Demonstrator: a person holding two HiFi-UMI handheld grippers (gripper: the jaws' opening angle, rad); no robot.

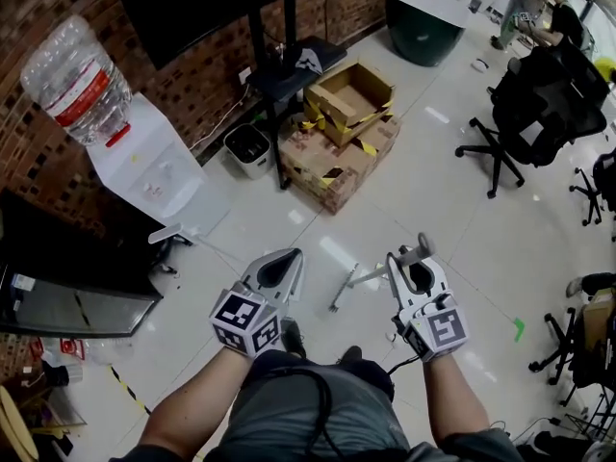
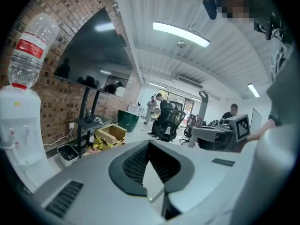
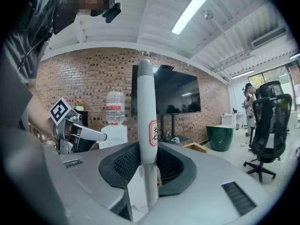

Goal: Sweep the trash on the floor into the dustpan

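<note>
My right gripper (image 1: 416, 258) is shut on a grey pole handle (image 3: 146, 102) with a red-edged sticker. The handle stands upright between the jaws in the right gripper view (image 3: 143, 149). In the head view the handle (image 1: 345, 292) slants down and to the left toward the floor, and what is at its lower end cannot be made out. My left gripper (image 1: 279, 260) is held level beside it with its tips together (image 2: 150, 146) and nothing between them. A small green scrap (image 1: 518, 330) lies on the floor at the right. No dustpan shows in any view.
A water dispenser (image 1: 144, 162) with a bottle stands at the brick wall on the left. Beyond it are a small white bin (image 1: 250, 150), a black TV stand (image 1: 279, 80) and stacked cardboard boxes (image 1: 345, 133). Black office chairs (image 1: 527, 114) and a green tub (image 1: 423, 29) stand at the right.
</note>
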